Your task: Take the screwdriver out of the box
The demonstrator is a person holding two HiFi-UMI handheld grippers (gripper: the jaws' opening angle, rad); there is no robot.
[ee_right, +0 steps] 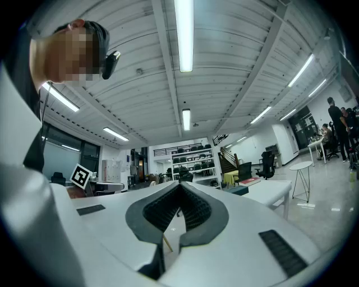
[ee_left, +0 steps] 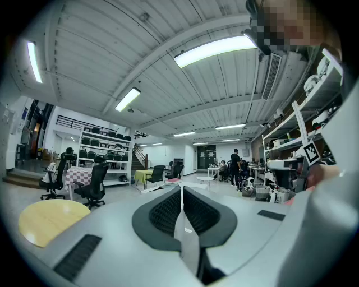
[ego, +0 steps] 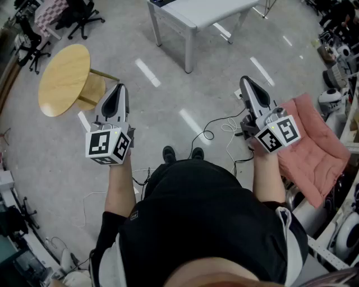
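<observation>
No screwdriver and no box show in any view. In the head view a person stands on a grey floor and holds both grippers out level in front of the body. My left gripper (ego: 119, 88) is shut, its jaws meeting at the tip with nothing between them; in the left gripper view the left gripper (ee_left: 181, 188) shows its black pads (ee_left: 165, 213) closed together. My right gripper (ego: 245, 80) is shut too, and the right gripper (ee_right: 180, 184) holds nothing in its own view.
A round yellow table (ego: 64, 78) stands at the far left, a white table (ego: 196, 17) ahead. A pink cushion (ego: 314, 147) lies at the right beside shelving. Cables (ego: 216, 132) trail on the floor near the person's shoes (ego: 182, 152). Office chairs (ego: 78, 17) stand at the back left.
</observation>
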